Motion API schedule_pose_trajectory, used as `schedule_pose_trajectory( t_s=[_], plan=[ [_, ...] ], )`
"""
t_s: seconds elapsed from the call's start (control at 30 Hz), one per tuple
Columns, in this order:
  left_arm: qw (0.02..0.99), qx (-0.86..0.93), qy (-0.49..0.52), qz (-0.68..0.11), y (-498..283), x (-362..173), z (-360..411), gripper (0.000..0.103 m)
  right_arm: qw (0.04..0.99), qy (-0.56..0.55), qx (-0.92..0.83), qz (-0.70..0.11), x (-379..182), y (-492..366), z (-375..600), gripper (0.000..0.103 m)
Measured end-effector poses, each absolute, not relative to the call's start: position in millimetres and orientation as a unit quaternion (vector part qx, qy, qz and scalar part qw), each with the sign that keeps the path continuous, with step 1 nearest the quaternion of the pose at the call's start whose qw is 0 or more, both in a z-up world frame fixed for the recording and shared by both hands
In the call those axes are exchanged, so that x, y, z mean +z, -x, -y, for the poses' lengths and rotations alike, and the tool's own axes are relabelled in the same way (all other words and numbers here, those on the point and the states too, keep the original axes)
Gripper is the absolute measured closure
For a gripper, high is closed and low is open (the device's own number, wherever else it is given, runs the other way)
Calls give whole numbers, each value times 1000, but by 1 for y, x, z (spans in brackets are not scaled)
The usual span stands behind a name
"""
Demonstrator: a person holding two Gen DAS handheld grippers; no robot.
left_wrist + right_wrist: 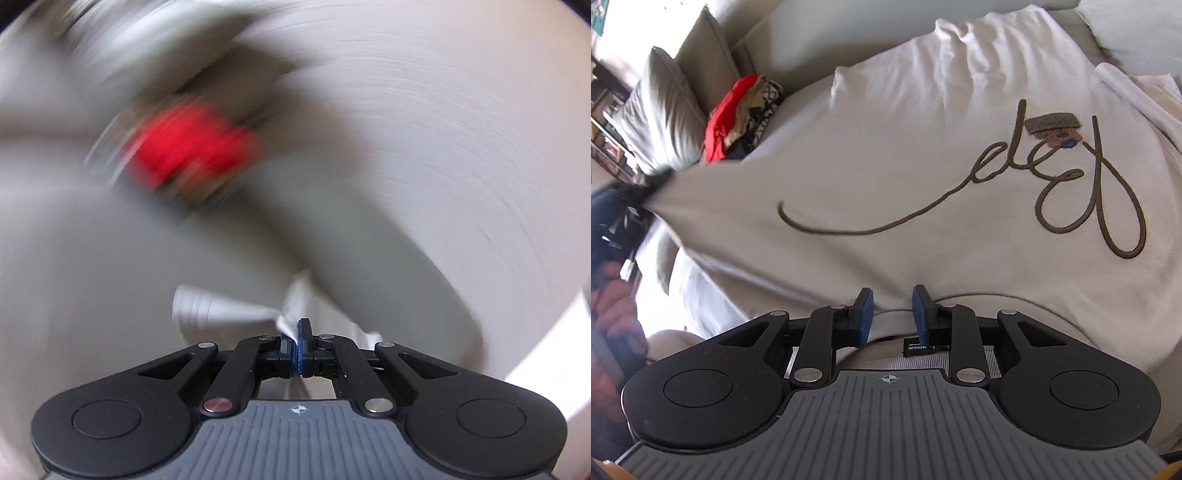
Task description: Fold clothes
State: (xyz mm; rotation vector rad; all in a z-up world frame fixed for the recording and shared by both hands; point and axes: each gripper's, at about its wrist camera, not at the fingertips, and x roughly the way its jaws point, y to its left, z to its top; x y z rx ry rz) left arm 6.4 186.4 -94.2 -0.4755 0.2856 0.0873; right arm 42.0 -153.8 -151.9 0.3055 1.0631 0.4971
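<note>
The cream sweatshirt [923, 147] lies front-up across a light sofa [798, 33], its brown script lettering [1071, 192] showing and its ribbed collar [979, 299] at 6 o'clock in the right wrist view, just ahead of the right gripper [892, 314]. That gripper stands with its jaws parted over the collar — nothing is between the blue pads, and whether they touch the cloth cannot be told. The left gripper [295, 343] is closed tight on a pinch of the cream fabric [291, 314]; its view is heavily motion-blurred. In the right wrist view, at 9 o'clock, the garment's corner is drawn out taut to a point where a dark blurred tool meets it, with a hand [613, 317] at 8 o'clock. A pile of other clothes [738, 118], red on top, sits at 10 o'clock against a cushion [665, 110]. Handling judgement: the fabric looks thick, soft and limp, moderately light, not slippery; it will sag and crease wherever unsupported. Take hold at seams or ribbed edges — collar, shoulder, hem corner — where the layers are doubled and a small pinch will not slip. Keep the two holds apart and level so the cloth stays flat.
</note>
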Motion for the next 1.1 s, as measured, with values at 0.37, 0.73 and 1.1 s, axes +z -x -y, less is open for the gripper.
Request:
schedule_pose_trajectory(
  t_s=[0.37,0.73,1.1],
  plan=[
    [836,199,298,-416,-25,-134,-247,93,818,-150,237,-502,-152,-43,160,73],
    [847,247,237,-407,-39,-124,-242,102,843,-160,222,-464,-123,-18,192,70],
    [831,319,214,-402,-47,-114,-254,76,844,-182,208,-461,-112,0,236,66]
  ],
)
